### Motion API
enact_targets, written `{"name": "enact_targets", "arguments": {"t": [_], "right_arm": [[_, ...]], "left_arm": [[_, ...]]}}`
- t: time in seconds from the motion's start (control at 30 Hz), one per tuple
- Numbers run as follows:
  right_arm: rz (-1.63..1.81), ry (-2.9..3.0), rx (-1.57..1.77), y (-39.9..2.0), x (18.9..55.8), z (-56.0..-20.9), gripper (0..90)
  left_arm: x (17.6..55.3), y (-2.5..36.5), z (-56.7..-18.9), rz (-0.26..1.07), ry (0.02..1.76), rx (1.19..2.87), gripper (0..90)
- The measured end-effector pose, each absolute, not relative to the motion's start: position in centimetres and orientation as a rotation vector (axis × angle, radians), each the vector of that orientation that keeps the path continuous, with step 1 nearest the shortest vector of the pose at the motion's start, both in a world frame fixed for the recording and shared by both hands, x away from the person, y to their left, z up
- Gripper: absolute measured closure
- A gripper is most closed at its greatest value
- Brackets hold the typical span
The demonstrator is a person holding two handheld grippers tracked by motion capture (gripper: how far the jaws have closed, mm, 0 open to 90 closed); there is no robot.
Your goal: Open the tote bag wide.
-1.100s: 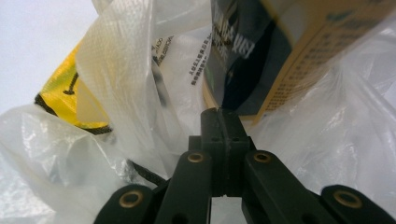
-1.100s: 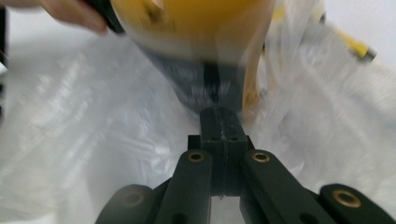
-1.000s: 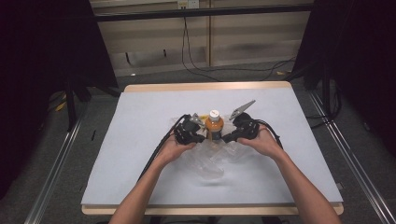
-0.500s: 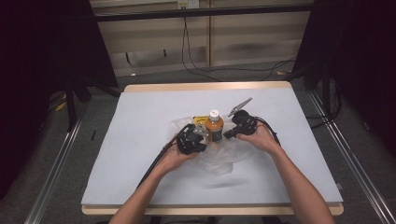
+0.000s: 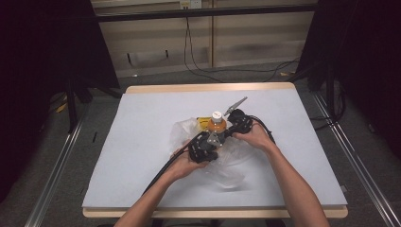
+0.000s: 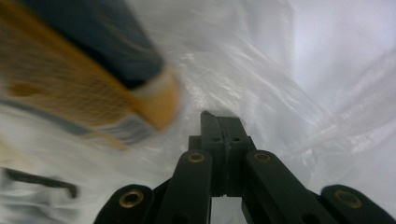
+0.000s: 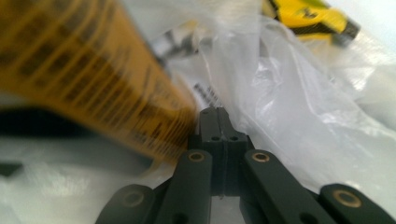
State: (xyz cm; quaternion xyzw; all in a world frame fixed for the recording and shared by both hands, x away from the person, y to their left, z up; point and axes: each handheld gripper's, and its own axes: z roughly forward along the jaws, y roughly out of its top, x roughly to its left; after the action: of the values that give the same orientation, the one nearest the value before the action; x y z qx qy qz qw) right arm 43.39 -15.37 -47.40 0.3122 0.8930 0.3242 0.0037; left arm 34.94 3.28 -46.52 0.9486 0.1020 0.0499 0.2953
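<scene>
My table [image 5: 142, 142] carries a pale grey-white mat over nearly its whole top, with a strip of wooden edge showing at the far and near sides. Near the middle of it lies a crumpled clear plastic bag [image 5: 222, 163], spread between and under my two hands. My left hand [image 5: 182, 165] holds the left gripper [image 5: 204, 147] at the bag's near-left side, and my right hand [image 5: 257, 138] holds the right gripper [image 5: 235, 124] at its far-right side; black cables trail back from both toward me. Between the two grippers stands an orange bottle [image 5: 217, 124] with a white cap, upright, with the bag's film gathered around its base. In the left gripper view my jaws are pressed flat together with the clear film bunched right at their tips, so I seem to be pinching the plastic bag [image 6: 261, 84], and the bottle [image 6: 79, 79] looms blurred at the upper left. In the right gripper view the jaws are likewise closed tight on a fold of the bag [image 7: 289, 102], the orange bottle [image 7: 93, 70] just beside them on the left. A small yellow packet [image 7: 306, 16] lies beyond, seen through the film.
</scene>
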Motion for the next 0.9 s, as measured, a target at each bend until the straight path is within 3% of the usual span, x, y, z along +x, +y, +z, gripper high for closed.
{"name": "enact_targets", "arguments": {"t": [0.3, 0.37, 0.63, 0.9], "right_arm": [[1.034, 2.696, 1.058, -16.2, 44.8, -47.7, 90.0], [1.043, 2.654, 1.089, -16.4, 45.2, -47.8, 90.0], [1.010, 2.571, 1.149, -16.5, 46.4, -47.9, 90.0], [0.946, 2.474, 1.199, -16.5, 47.6, -48.0, 90.0]], "left_arm": [[31.5, 3.9, -46.5, 0.036, 0.157, 2.528, 90.0], [31.0, 4.0, -46.5, 0.074, 0.147, 2.524, 90.0], [31.4, 4.5, -46.4, -0.001, 0.158, 2.534, 90.0], [29.5, 5.6, -46.2, 0.016, 0.109, 2.544, 90.0]]}}
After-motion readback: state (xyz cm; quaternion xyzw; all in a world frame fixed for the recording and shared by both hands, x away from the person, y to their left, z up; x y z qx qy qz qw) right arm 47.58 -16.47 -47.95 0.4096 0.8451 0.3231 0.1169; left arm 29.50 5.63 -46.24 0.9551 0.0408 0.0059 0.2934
